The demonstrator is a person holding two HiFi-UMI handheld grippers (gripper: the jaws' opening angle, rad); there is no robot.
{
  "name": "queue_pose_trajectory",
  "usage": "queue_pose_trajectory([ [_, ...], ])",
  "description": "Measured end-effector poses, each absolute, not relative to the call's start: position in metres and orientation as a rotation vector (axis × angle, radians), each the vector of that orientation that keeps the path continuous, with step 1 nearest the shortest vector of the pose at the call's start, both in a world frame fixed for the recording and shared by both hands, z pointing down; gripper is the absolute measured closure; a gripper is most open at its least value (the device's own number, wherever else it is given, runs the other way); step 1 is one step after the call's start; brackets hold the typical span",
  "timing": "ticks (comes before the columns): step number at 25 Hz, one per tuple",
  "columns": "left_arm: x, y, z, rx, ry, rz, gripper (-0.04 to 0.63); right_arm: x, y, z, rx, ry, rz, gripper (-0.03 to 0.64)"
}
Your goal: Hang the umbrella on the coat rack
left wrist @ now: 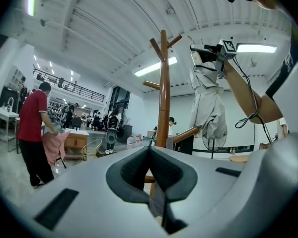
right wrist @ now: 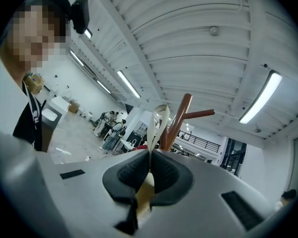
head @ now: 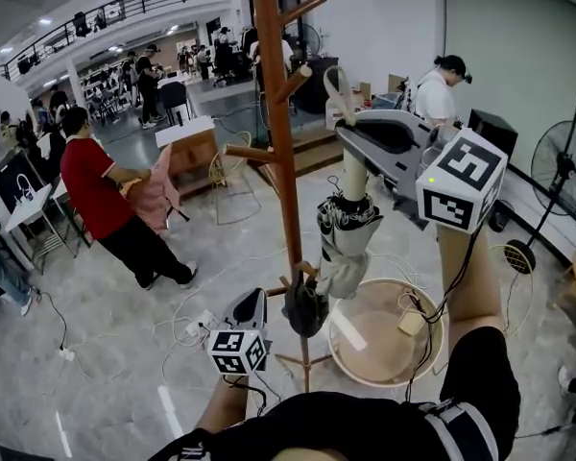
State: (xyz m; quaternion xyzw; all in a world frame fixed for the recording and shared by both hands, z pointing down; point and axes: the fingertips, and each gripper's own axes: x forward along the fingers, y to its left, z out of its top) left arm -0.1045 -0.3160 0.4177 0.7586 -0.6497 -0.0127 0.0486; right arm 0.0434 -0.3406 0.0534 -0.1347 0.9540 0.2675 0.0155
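The wooden coat rack [head: 279, 133] stands in the middle of the head view, with pegs branching to both sides. My right gripper [head: 346, 128] is raised just right of its pole and shut on the cream strap loop [head: 338, 86] of the folded grey umbrella [head: 346, 243], which hangs straight down beside the pole. In the right gripper view the strap [right wrist: 160, 120] rises from the closed right gripper [right wrist: 150, 155] toward the rack's top pegs [right wrist: 186, 114]. My left gripper [head: 252, 298] is low near the rack's base. In its own view the left gripper [left wrist: 150, 150] is shut on nothing and looks up at the pole [left wrist: 163, 88] and umbrella [left wrist: 207, 103].
A round wooden table [head: 367, 368] stands right of the rack's base. A standing fan [head: 562, 176] is at the far right. A person in a red shirt [head: 96, 190] works at the left, a wire chair [head: 232, 176] sits behind the rack, and cables [head: 187, 305] trail across the floor.
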Motion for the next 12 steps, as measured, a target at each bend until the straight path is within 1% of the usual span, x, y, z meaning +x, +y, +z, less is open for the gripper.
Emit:
queue_pose_trajectory([
  [5,-0.106,-0.313,0.419,2.299,-1.996,-0.05,0.58,0.028,-0.344,0.048,-0.323,3.025,0.867,0.598],
  [12,-0.112,-0.309,0.424,2.265,-2.018,-0.05,0.58,0.014,-0.365,0.048,-0.292,3.077,0.808,0.598],
])
